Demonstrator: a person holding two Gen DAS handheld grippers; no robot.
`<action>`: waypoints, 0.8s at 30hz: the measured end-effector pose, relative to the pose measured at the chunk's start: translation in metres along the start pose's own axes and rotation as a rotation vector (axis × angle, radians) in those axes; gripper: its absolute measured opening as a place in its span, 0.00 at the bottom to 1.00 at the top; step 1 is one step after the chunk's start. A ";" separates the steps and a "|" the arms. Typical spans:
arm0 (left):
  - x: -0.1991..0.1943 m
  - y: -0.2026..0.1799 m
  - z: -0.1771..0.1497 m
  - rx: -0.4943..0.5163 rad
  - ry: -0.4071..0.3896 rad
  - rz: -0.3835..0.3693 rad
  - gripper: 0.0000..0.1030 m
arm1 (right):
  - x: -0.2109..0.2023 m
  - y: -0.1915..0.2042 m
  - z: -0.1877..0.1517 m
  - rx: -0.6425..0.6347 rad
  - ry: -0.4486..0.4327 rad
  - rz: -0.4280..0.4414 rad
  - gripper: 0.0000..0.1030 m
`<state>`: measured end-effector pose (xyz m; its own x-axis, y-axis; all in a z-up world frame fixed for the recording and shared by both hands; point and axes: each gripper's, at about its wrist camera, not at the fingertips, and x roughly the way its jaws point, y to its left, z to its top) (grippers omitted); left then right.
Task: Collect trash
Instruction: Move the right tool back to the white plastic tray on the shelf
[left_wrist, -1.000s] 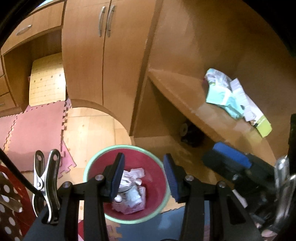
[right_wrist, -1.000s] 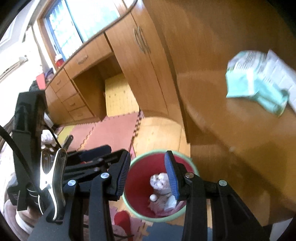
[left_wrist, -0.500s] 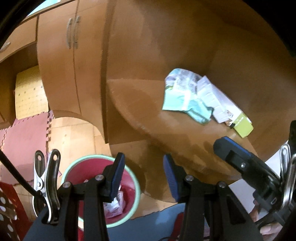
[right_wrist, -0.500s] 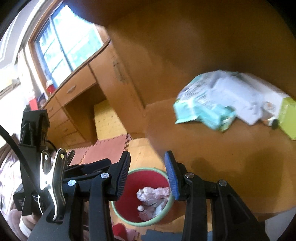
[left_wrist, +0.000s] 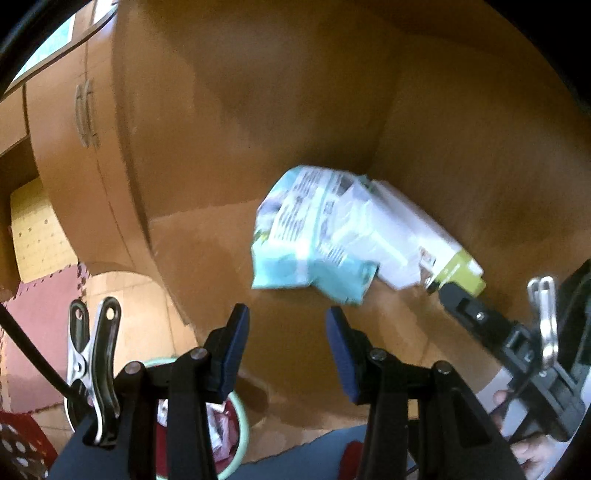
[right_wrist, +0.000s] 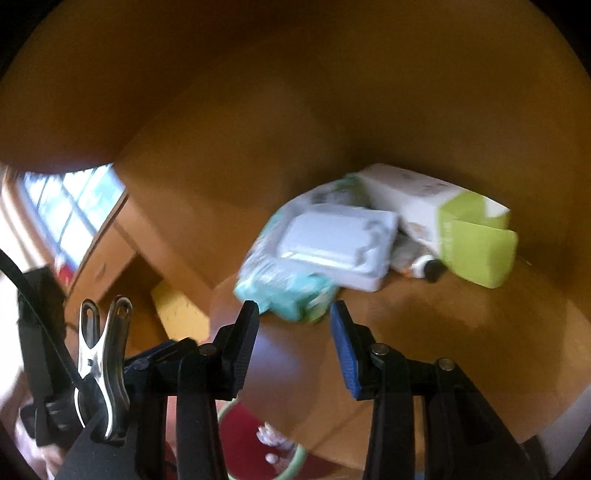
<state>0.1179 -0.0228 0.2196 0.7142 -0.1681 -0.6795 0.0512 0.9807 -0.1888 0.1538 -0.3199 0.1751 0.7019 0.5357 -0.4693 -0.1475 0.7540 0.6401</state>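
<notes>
Bin (left_wrist: 242, 424) part-filled; wipes pack (right_wrist: 284, 288) and carton (right_wrist: 443, 206) uncollected on desk (right_wrist: 443, 332); left gripper (left_wrist: 284, 343) apart and empty, right gripper (right_wrist: 293, 332) empty, jaws just been opening.

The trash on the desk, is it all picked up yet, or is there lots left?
Some is done: crumpled wrappers already lie in the red bin. Both tongs, left and right, are open and empty. Left on the desk: the teal wipes pack, the white tray and the green-and-white carton.
</notes>
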 end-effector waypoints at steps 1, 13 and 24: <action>0.004 -0.004 0.006 0.000 -0.001 -0.003 0.44 | 0.002 -0.008 0.004 0.041 -0.003 -0.002 0.41; 0.058 -0.044 0.073 0.005 -0.005 -0.032 0.44 | 0.041 -0.055 0.024 0.254 -0.002 -0.053 0.41; 0.107 -0.055 0.072 -0.016 0.086 -0.132 0.46 | 0.061 -0.059 0.030 0.237 0.030 -0.011 0.42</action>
<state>0.2417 -0.0873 0.2079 0.6398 -0.3036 -0.7061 0.1284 0.9480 -0.2913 0.2261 -0.3431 0.1274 0.6810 0.5420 -0.4925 0.0297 0.6515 0.7580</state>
